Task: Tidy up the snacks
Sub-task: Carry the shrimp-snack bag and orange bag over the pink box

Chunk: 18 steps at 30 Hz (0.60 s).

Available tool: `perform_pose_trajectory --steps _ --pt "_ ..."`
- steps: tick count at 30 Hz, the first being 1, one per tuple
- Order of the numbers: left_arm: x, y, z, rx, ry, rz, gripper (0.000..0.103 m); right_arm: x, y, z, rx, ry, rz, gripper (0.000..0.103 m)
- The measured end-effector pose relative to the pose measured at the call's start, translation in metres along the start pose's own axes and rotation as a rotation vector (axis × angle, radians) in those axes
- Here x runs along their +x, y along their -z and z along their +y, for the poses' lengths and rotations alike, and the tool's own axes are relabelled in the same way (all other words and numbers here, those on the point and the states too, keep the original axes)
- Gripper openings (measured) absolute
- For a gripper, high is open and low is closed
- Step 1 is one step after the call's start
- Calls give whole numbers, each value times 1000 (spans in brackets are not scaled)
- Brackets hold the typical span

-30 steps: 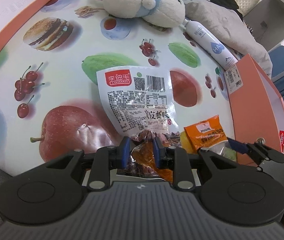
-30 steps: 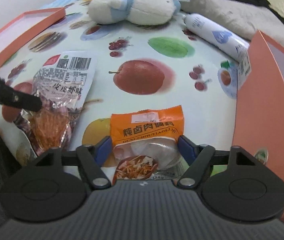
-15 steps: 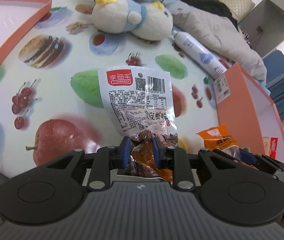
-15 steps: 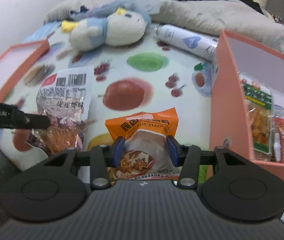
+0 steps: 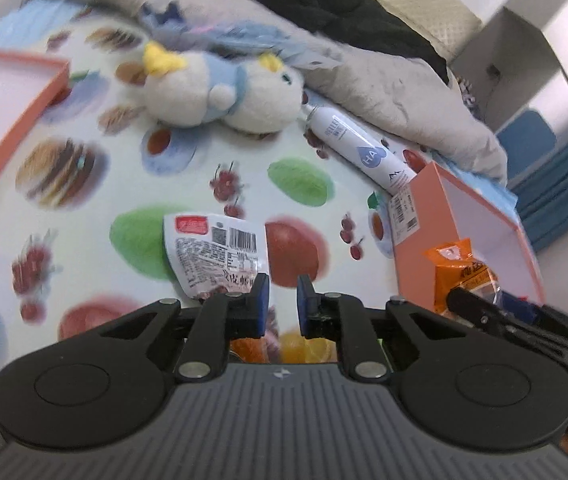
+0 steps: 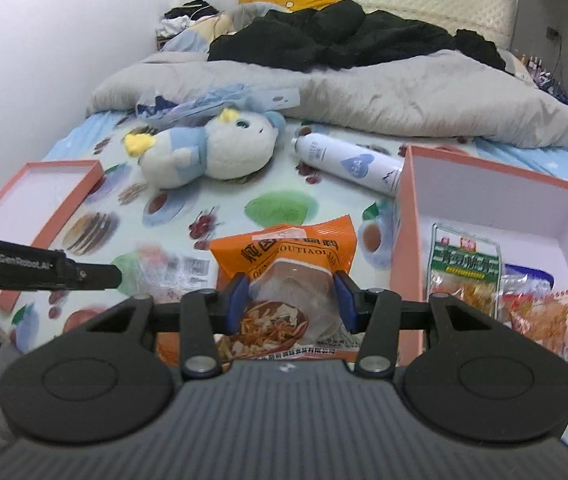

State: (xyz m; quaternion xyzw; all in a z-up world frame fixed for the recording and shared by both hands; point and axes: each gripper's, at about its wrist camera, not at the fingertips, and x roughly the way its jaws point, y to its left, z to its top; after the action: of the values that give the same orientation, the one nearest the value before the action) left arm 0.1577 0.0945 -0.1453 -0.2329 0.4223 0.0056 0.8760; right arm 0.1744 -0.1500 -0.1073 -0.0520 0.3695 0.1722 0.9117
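My right gripper (image 6: 291, 299) is shut on an orange snack pouch (image 6: 284, 256) and holds it above the fruit-print cloth, left of the pink box (image 6: 408, 216). The pouch also shows in the left wrist view (image 5: 460, 276), next to the box (image 5: 424, 224). My left gripper (image 5: 282, 302) holds nothing: its jaws stand slightly apart. The white shrimp-snack bag (image 5: 216, 248) lies on the cloth, just left of and below the left fingertips. The box holds several snack packets (image 6: 464, 276).
A plush penguin (image 6: 208, 152) and a white spray bottle (image 6: 348, 164) lie farther back. A pink box lid (image 6: 32, 204) sits at the left. A grey duvet and black clothes (image 6: 336, 40) fill the bed behind.
My left gripper has let go of the shrimp-snack bag and risen; the bag has dropped onto the cloth. My right gripper has lifted the orange pouch higher, toward the pink box.
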Motion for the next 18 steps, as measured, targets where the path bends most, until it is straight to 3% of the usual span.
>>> perform_pose_trajectory --steps 5,8,9,10,11,13,16,18 --pt "18 6 6 -15 -1 31 18 2 7 -6 -1 -4 14 49" --pt "33 13 13 -20 -16 63 23 6 14 -10 21 -10 37 49" --pt "38 14 15 -23 -18 73 35 7 16 -10 26 -10 42 49" --pt "44 16 16 -19 -38 84 61 7 18 -11 28 -10 44 49" --pt "49 17 17 -8 -74 91 72 8 19 -11 29 -11 46 49" --pt "56 21 16 43 -103 82 80 8 20 -12 34 -9 44 49" --pt "73 23 12 84 -92 128 91 6 20 -14 42 -9 39 49" --pt "84 24 6 123 -171 137 95 5 20 -15 40 -7 36 49"
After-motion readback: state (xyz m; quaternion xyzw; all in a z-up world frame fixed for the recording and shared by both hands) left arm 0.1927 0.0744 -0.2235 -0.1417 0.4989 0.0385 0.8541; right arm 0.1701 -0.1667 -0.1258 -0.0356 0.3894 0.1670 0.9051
